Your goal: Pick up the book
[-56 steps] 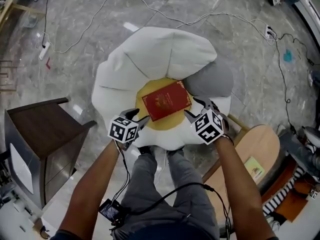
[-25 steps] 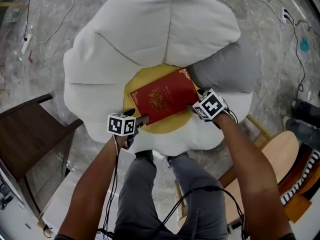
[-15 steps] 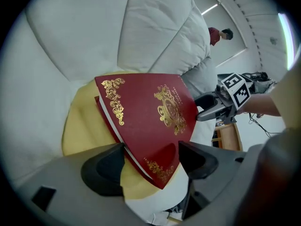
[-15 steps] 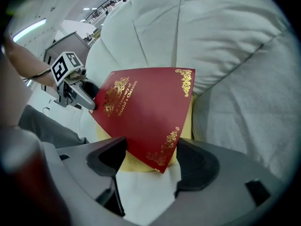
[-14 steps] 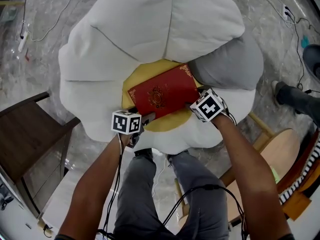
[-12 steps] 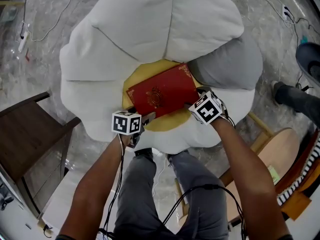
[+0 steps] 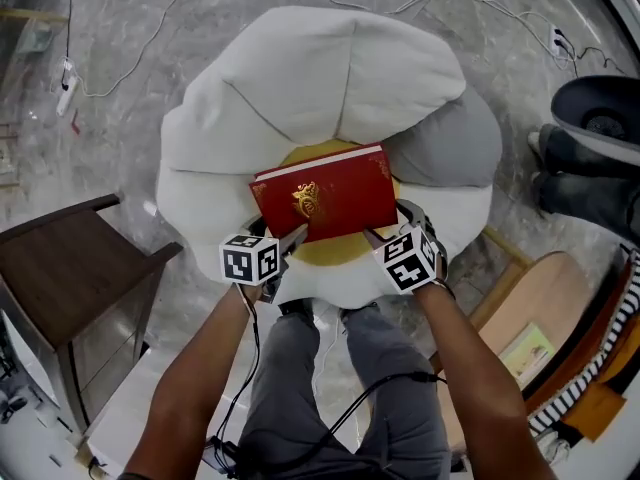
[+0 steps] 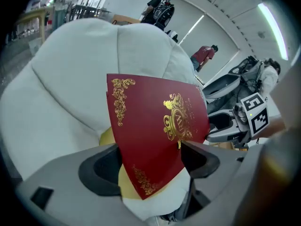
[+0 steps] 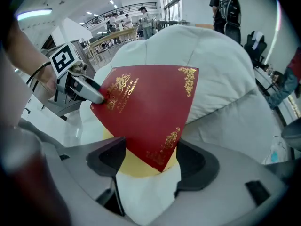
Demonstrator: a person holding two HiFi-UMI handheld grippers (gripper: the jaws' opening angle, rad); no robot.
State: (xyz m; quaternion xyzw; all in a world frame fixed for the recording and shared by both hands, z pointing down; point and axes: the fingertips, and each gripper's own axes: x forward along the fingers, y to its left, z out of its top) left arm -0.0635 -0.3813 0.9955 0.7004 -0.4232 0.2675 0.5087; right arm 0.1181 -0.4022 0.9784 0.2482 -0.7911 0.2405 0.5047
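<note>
The red book (image 7: 325, 200) with gold ornament hangs just above the yellow centre (image 7: 335, 255) of a white flower-shaped cushion (image 7: 310, 78). My left gripper (image 7: 287, 238) holds its near left corner and my right gripper (image 7: 378, 234) its near right corner. In the left gripper view the book (image 8: 155, 131) has its corner between the jaws of that gripper (image 8: 150, 161), which have just been opening slightly. In the right gripper view the book (image 9: 146, 112) sits the same way in the right gripper (image 9: 146, 161). Each gripper view shows the other gripper at the book's far edge.
A dark wooden side table (image 7: 60, 268) stands at the left. A round wooden board (image 7: 520, 308) lies at the lower right. Cables (image 7: 120, 58) trail over the marble floor behind the cushion. Another person's legs and shoes (image 7: 590, 168) are at the right edge.
Both grippers closed in on the book's near corners and have risen with it. The book has come off the yellow centre and turned squarer to the view.
</note>
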